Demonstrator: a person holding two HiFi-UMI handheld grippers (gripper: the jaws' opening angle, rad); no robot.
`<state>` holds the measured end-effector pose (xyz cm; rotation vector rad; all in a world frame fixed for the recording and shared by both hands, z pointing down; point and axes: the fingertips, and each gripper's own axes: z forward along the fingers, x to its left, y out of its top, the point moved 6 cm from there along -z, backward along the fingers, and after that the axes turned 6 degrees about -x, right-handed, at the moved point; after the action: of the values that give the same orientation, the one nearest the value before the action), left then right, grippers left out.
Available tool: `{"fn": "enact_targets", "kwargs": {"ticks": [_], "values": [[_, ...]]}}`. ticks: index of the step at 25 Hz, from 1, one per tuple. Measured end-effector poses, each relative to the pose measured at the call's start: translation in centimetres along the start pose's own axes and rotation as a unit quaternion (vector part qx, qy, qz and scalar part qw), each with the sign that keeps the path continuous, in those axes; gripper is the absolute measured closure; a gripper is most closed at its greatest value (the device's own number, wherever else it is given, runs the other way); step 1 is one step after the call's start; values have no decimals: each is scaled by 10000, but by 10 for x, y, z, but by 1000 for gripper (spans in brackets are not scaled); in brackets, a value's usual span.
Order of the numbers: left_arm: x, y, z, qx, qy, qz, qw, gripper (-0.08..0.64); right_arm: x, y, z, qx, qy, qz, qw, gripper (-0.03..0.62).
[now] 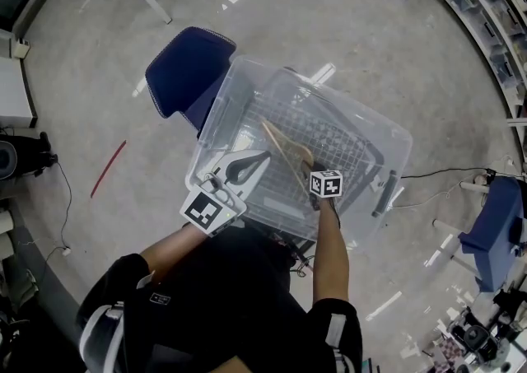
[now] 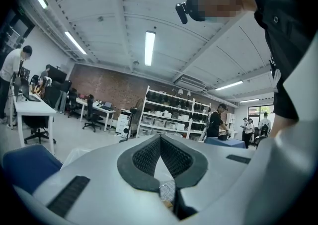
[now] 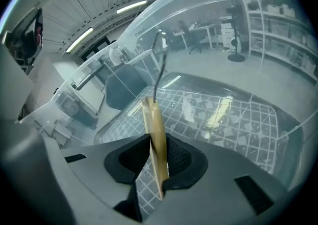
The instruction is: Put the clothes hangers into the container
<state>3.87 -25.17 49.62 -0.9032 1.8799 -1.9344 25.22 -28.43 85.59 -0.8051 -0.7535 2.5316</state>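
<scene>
A wooden clothes hanger [image 1: 288, 149] with a metal hook hangs inside the clear plastic container [image 1: 387, 137], above a wire grid on its bottom. My right gripper [image 1: 313, 169] reaches in from the near side and is shut on the hanger's wooden bar. In the right gripper view the hanger [image 3: 151, 114] stands edge-on between the pads of the right gripper [image 3: 158, 137], its hook [image 3: 160, 65] pointing up toward the container wall [image 3: 223, 30]. My left gripper [image 1: 260, 159] hovers over the container's near left rim, shut and empty. In its own view the left gripper [image 2: 160, 137] points out across the room.
A blue chair [image 1: 185, 67] stands under the container's far left corner. The container's handle [image 1: 385, 190] is on the right side. A cable [image 1: 436, 172] runs over the floor at the right. Shelves [image 2: 174, 114], desks and people are far off.
</scene>
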Motion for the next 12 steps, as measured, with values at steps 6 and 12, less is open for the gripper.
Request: {"fn": "enact_targets", "kwargs": {"ticks": [6,12], "values": [[0,-4,2,122,-26,4,9999,537,-15,-1,16,287,-689,-195,9970,465],[3,1,4,85,27,23,10000,537,-19,-2,24,516,-1065,-323,9924,422]]}}
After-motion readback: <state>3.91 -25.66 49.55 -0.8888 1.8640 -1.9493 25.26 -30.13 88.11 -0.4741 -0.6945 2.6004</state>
